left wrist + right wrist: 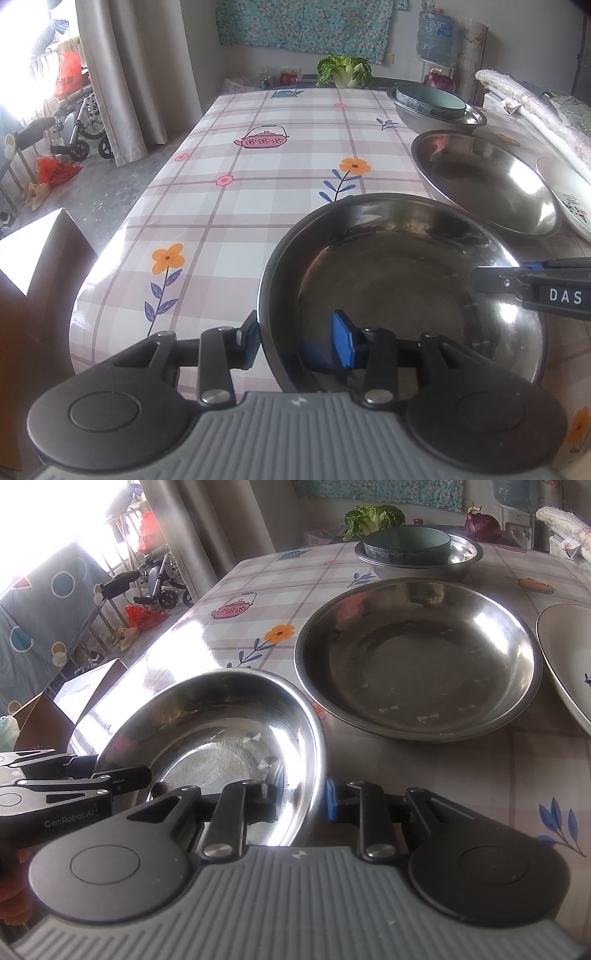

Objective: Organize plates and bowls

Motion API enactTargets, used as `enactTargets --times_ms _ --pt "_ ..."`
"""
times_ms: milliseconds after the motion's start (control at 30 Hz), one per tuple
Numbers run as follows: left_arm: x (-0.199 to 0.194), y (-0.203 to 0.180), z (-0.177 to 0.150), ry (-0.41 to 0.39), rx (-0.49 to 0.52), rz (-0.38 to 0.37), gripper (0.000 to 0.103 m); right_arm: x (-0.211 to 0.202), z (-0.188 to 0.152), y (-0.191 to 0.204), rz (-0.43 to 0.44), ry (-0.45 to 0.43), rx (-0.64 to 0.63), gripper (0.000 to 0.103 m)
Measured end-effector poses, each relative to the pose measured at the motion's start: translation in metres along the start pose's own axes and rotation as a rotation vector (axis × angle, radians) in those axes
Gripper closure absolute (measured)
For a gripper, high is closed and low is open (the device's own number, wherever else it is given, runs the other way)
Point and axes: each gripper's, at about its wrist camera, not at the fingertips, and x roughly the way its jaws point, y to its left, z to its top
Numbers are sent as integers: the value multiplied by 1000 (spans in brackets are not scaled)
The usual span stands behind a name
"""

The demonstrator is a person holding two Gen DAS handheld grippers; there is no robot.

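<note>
Steel bowl is pinched at its rim by both grippers, left gripper and right gripper both clamped; the bigger steel bowl sits at 1 o'clock, nearer the right.

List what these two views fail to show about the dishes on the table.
- White ceramic plate, right wrist view: cut off by the right edge.
- Teal round bowl, left wrist view: its inside is hidden by its own wall.
- Near steel bowl, both views: its underside is hidden, so table contact is unclear.
</note>
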Motion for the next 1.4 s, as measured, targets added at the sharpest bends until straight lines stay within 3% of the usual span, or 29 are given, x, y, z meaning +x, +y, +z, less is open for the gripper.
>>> enactTargets --times_ms 233,567,1400 --pt "1 3 0 -6 -27 -15 63 -2 -1 -8 25 -5 35 81" --pt "3 11 -1 -6 -77 0 84 -3 -3 -11 25 -15 45 83" --pt "-16 19 1 -53 -96 15 85 -15 4 3 20 -51 -6 84"
